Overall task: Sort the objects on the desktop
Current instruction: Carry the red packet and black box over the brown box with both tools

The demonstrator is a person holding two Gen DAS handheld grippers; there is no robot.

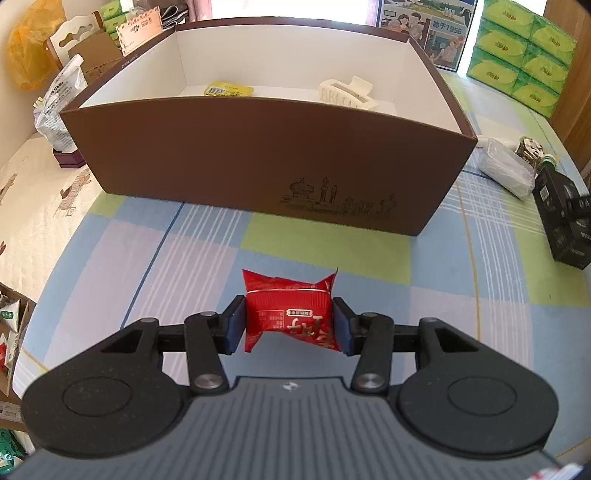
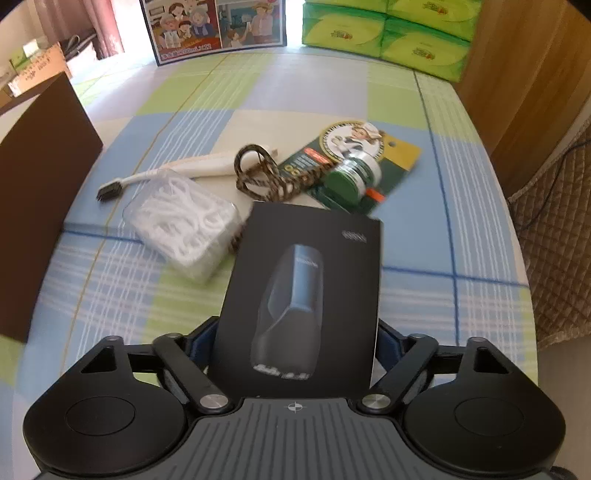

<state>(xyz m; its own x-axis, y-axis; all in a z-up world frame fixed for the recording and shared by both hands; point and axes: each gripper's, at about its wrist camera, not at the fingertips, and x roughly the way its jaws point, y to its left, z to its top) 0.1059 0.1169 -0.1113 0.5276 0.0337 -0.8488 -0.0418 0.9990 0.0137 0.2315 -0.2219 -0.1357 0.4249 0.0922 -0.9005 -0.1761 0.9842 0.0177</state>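
In the left wrist view my left gripper (image 1: 289,321) is shut on a red snack packet (image 1: 290,312), held above the checked cloth in front of the brown box (image 1: 258,166). A yellow packet (image 1: 227,89) and a white hair claw (image 1: 347,92) lie inside that box. In the right wrist view my right gripper (image 2: 295,341) is shut on a black product box (image 2: 303,295), with a pad against each side. Beyond it lie a clear floss-pick case (image 2: 184,221), a white toothbrush (image 2: 166,171), a braided cord (image 2: 258,173) and a green carded item (image 2: 351,166).
Green tissue packs (image 1: 524,48) and a cartoon-printed carton (image 2: 218,26) stand at the table's far end. A plastic bag (image 1: 59,107) and cardboard pieces (image 1: 92,48) sit left of the brown box. A wooden panel (image 2: 524,74) borders the table's right edge.
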